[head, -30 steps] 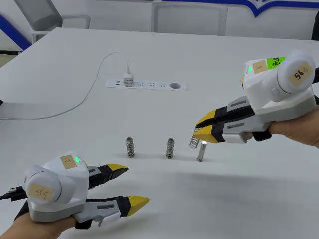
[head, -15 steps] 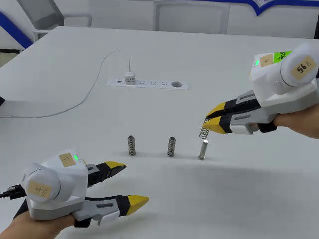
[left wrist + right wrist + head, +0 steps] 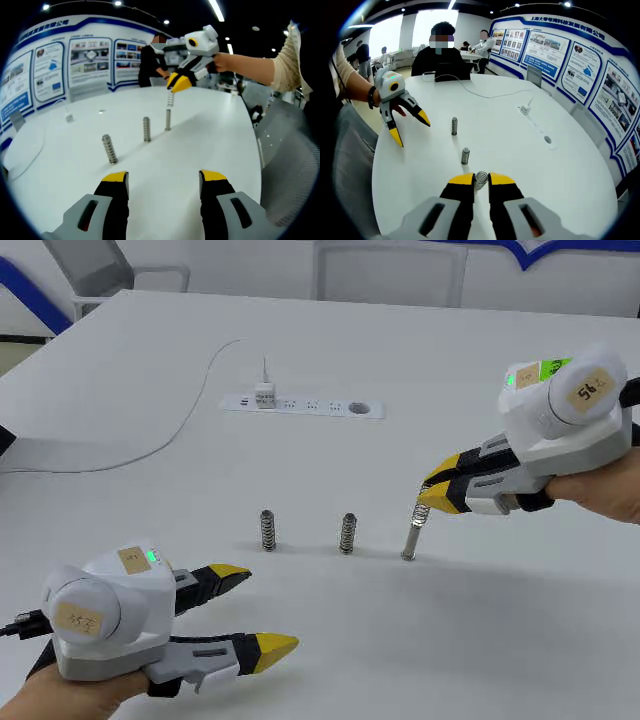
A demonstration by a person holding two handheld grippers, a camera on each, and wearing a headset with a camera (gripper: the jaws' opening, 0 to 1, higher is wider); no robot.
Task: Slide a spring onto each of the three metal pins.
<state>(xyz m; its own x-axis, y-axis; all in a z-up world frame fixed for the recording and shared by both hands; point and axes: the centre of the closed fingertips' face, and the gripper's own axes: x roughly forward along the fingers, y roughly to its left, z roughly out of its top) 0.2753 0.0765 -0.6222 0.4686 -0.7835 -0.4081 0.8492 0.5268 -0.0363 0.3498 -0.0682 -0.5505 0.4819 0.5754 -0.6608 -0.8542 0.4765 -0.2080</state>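
Steel-to-steel: swung the spring (image 3: 421,512), pinched in the right hand-held gripper (image 3: 437,492), from beside the last pin (image 3: 409,543) to its tip, just below the jaws. Needed only lowering. Kept the left hand-held gripper (image 3: 268,608) spread wide, empty.

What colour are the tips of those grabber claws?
Yellow over black, clearest on the left gripper in the left gripper view.

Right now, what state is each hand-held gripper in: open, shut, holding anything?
Left hand-held gripper: open, holding nothing.
Right hand-held gripper: shut on a spring, over the bare pin.
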